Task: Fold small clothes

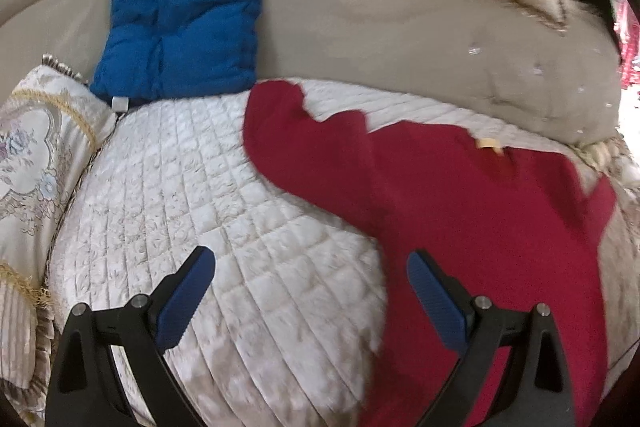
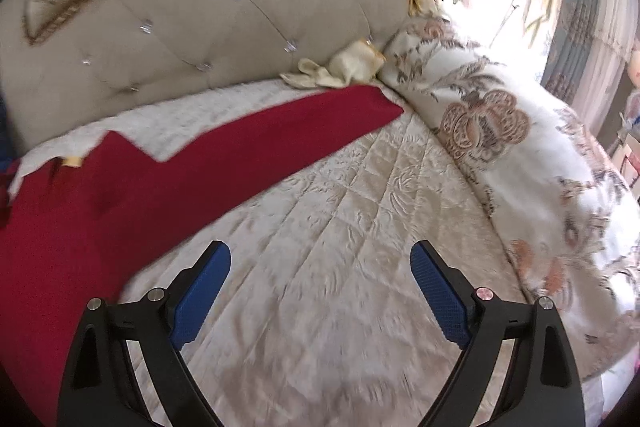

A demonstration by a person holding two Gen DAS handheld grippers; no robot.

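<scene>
Right now both grippers are hovering above the quilted cover (image 1: 224,187), neither holding anything. Left gripper (image 1: 311,287): jaws spread wide, blue pads (image 1: 182,303) showing, nothing between them. Right gripper (image 2: 320,277): same, jaws spread wide over bare quilt.

Red garment (image 1: 460,211) is lying spread flat on the cover, running from the back edge near the tufted backrest (image 2: 208,27) down to the front edge. It looks like a small top: sleeve pointing toward the blue cushion (image 1: 180,11) in the left wrist view, other sleeve reaching toward the floral pillow (image 2: 500,131) in the right wrist view. A yellow tag (image 1: 489,145) is showing at the neckline. The left gripper's right finger is sitting over the garment's edge; contact is unclear. Right gripper is off the cloth, just beside its hem edge.

Judged stage: fold not started, garment laid out, grippers lining up for a first pinch.

Risks:
- Jaws pinching the quilted cover along with the red fabric, since the cloth is lying flush on a soft surface; cover would lift with it.
- Grabbing only one layer, so front and back are separating and the fold is bunching.
- Uneven grab points between the two grippers, skewing the fold line.
- Sleeve near the floral pillow dragging or catching on the cream rag (image 2: 340,67) at the back edge.
- Motion blur in both views, so edge positions are approximate.
</scene>
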